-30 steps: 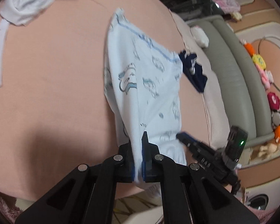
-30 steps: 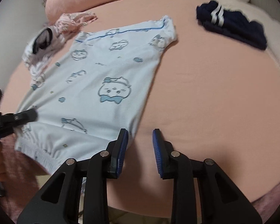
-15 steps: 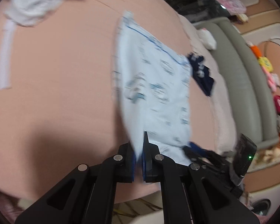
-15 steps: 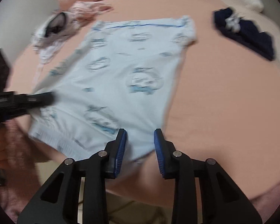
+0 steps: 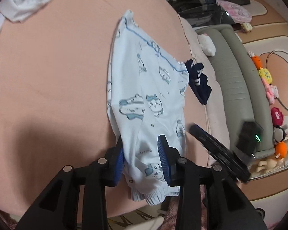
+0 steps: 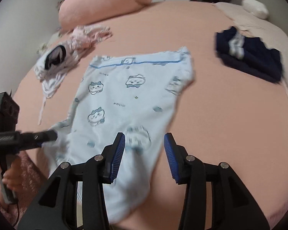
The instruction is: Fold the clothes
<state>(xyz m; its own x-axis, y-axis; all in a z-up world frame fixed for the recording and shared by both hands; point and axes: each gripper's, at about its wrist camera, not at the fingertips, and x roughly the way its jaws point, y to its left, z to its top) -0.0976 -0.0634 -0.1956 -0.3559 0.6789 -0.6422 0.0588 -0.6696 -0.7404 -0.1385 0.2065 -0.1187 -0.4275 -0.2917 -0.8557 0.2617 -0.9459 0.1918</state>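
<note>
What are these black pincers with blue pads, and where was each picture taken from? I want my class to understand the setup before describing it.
There is no robot here: a person holds a two-fingered grasping tool in each hand, and a wide-angle camera on each looks along its fingers. One picture is from the left tool, the other from the right tool.

Both look down on a pink bed. A light blue garment with cartoon animals lies spread on it. A navy garment, a white and pink pile of clothes and a pink pillow lie around it.

Both tools' jaws have just been opening. The blue garment's hem lies between the pads, but neither tool grips it.
</note>
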